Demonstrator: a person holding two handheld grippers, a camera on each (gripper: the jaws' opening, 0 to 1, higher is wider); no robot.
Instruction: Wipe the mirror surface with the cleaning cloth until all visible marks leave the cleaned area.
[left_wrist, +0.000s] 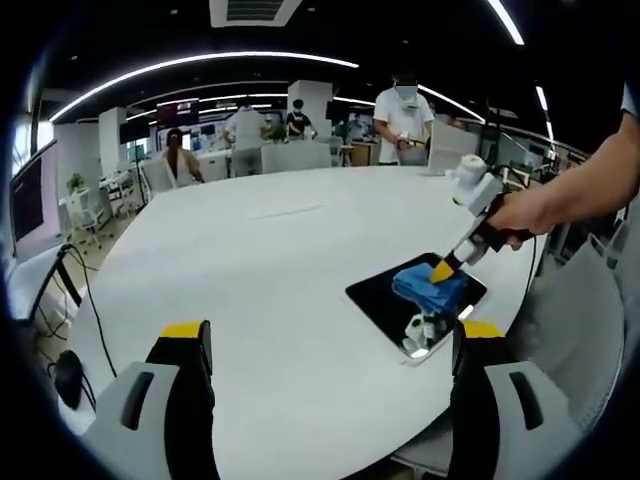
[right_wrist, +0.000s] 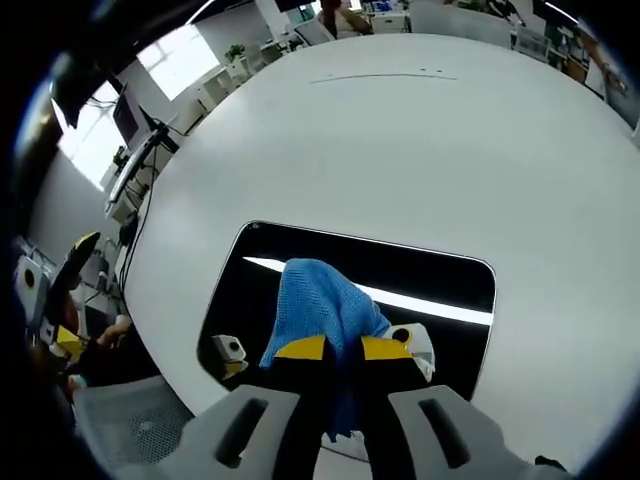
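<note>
Yellow-tipped fingers of the right gripper (right_wrist: 342, 350) are pinched on the blue cleaning cloth (right_wrist: 320, 300), which is pressed onto the dark mirror (right_wrist: 440, 280) lying flat on the white desk (right_wrist: 400, 140). From these fingers the mirror's long axis runs crosswise, with uncovered glass to either side of the cloth. Its near edge lies close to the desk's rim. The left gripper (left_wrist: 330, 345) hovers well back over bare desk, fingers spread and holding nothing. The right hand (left_wrist: 525, 212) is much nearer.
</note>
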